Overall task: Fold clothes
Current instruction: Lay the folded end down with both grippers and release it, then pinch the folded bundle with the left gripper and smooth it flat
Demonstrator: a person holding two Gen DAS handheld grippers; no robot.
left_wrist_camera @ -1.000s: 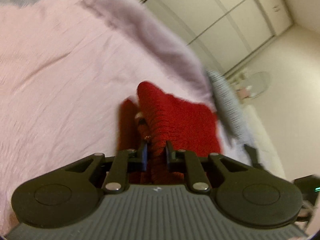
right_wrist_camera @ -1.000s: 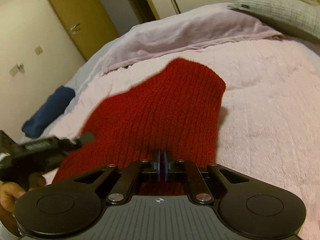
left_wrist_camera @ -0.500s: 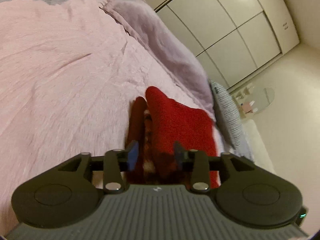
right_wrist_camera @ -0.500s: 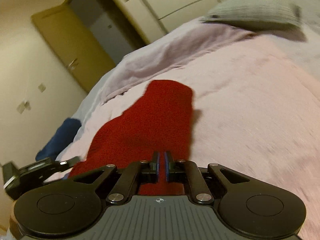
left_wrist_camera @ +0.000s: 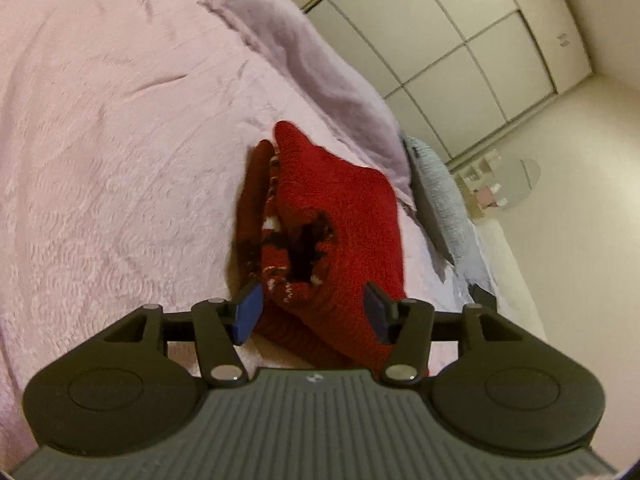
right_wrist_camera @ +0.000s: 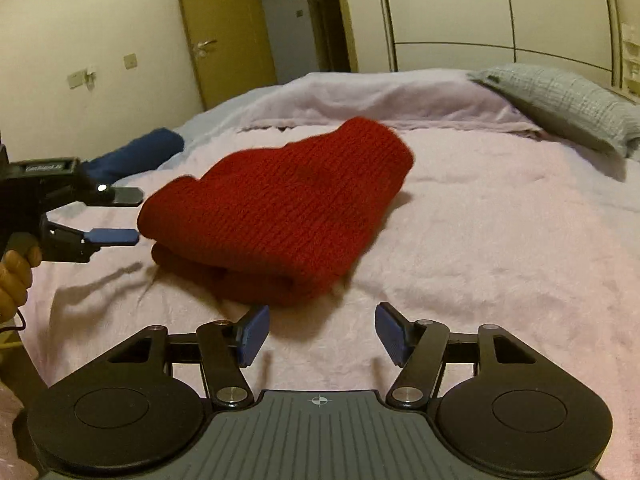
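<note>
I have the red knitted sweater (right_wrist_camera: pixel 280 208) lying folded on the pink bedspread (right_wrist_camera: pixel 500 248), at about 12 o'clock from my right gripper (right_wrist_camera: pixel 322 334) and near it. That gripper's jaws are opening, spread wide over bare bedspread with nothing between them. My left gripper (left_wrist_camera: pixel 312 314) sits at 9 o'clock in the right wrist view, just beside the sweater's edge; its jaws are opening too. From the left wrist view the bundle's open end lies between the blue pads (left_wrist_camera: pixel 249 312), though I think they no longer press on the knit. A grey pillow (right_wrist_camera: pixel 568 104) rests at 2 o'clock, a dark blue bundle (right_wrist_camera: pixel 136 156) at 10 o'clock
</note>
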